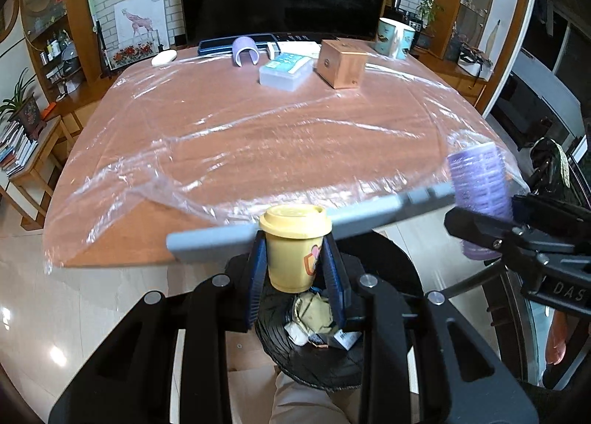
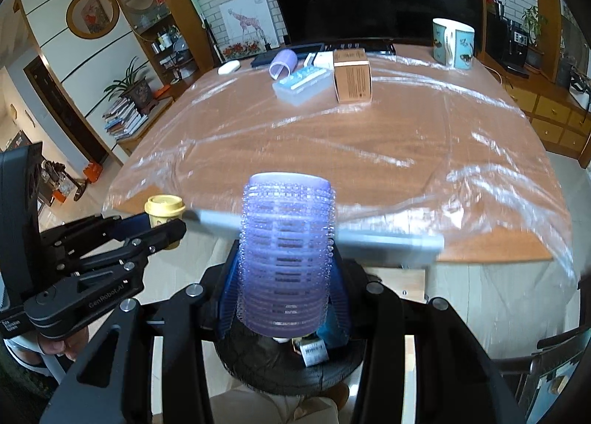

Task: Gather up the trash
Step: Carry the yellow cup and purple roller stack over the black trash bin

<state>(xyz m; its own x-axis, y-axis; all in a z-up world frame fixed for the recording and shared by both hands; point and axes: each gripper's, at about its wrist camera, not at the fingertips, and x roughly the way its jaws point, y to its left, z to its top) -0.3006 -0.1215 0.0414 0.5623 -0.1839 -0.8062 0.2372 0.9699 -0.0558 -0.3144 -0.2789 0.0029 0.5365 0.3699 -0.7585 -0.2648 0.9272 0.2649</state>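
Table [image 1: 221, 136]: standing on a pale tiled floor [image 1: 74, 313], wearing a clear plastic sheet [image 1: 177, 165] that is wrinkling across the wooden top.
Far end: a wooden box [image 1: 341, 64], a clear plastic box [image 1: 284, 71], a purple roll [image 1: 244, 51], a white mouse [image 1: 164, 57] and a mug [image 1: 395, 36] are sitting there.
Near half: lying bare.
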